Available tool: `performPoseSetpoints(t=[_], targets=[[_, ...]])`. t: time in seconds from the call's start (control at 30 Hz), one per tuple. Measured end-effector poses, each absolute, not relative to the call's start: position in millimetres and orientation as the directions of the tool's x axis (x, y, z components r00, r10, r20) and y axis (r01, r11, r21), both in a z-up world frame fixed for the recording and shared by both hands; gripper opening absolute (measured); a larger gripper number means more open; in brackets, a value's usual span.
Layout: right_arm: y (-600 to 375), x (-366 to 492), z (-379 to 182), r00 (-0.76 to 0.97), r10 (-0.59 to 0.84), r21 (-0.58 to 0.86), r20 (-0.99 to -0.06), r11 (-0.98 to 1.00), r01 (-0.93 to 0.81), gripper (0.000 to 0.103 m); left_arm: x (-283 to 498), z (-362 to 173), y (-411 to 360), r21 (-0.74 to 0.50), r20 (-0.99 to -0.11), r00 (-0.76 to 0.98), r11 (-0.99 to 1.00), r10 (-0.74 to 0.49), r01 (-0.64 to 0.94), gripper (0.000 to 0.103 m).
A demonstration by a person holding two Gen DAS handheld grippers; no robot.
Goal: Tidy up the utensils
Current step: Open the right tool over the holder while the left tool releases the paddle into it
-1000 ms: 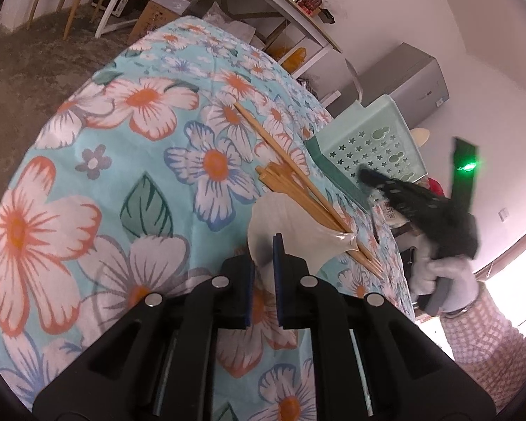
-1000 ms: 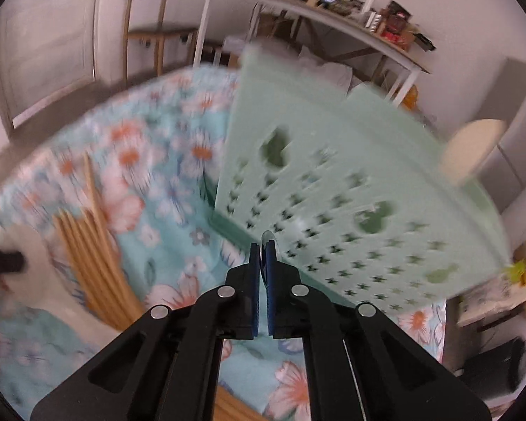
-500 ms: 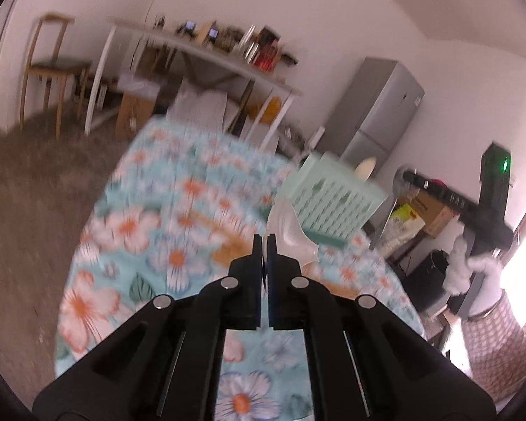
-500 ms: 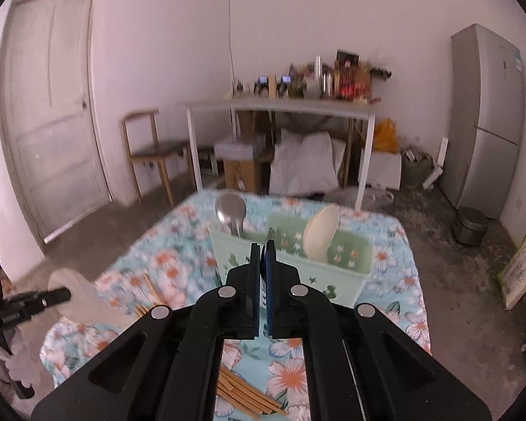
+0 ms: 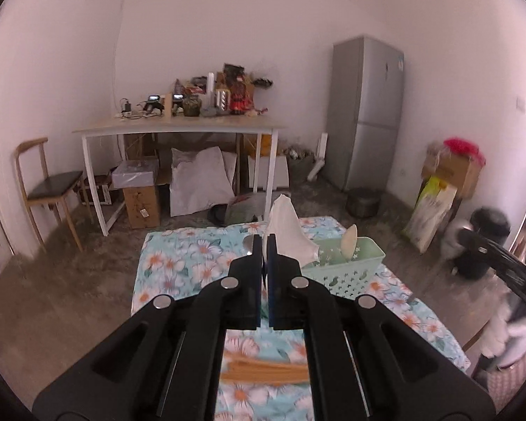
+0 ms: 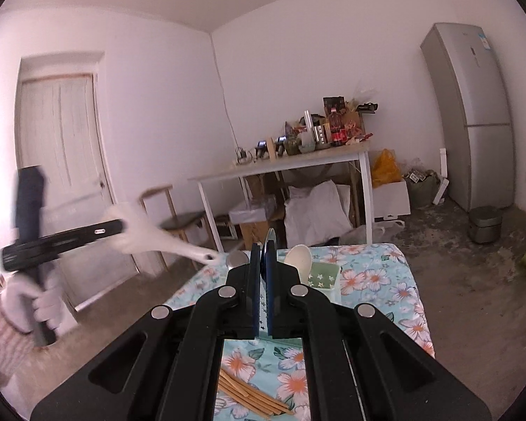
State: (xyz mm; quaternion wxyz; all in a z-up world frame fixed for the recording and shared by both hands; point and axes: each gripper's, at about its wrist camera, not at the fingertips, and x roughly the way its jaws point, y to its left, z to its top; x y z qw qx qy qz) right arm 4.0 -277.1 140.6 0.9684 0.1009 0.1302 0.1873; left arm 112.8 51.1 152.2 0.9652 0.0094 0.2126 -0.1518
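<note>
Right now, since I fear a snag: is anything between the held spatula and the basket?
Nothing visible. The spatula is raised over the table, with only open air between it and the basket. A spoon already stands inside, so aim beside it.

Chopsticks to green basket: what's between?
Between chopsticks and basket, only bare floral tablecloth shows in the right wrist view; the right gripper hides part.

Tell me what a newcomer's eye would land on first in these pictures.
Probably the white rice paddle, clamped in the left gripper and held up in the air above the flowered tablecloth. Next comes the pale green basket on the far right part of the table, with a spoon standing in it. A bundle of wooden chopsticks lies on the cloth near the camera.
</note>
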Motion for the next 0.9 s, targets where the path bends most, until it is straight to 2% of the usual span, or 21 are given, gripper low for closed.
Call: performPoseSetpoints(t=[0.27,0.47,0.6,0.77,0.9], targets=[[-301.7,7.3,121.5,0.88,0.423,0.305,-0.215,0.885,-0.351,0.003,177.8,148.0,-8.9,0.145,-0.558,0.82,0.958,-0.127,0.248,0.002],[-312.4,17.3,110.4,0.872,0.434,0.311,-0.228,0.881,-0.357,0.003,206.8,130.5,-20.2,0.164,-0.628,0.773,0.956,-0.089,0.243,0.002],[-318.3,23.9,106.0,0.867,0.443,0.331,-0.228,0.873,-0.359,0.003,223.0,122.3,-20.8,0.063,-0.662,0.732,0.961,-0.162,0.27,0.003],[-324.0,28.2,103.2,0.866,0.443,0.35,-0.231,0.868,-0.351,0.003,234.1,118.9,-15.1,-0.068,-0.645,0.716,0.954,-0.265,0.292,0.006],[-325.3,31.6,105.3,0.867,0.439,0.355,-0.236,0.87,-0.343,0.003,230.9,122.8,-4.2,-0.145,-0.578,0.748,0.943,-0.327,0.301,0.023]])
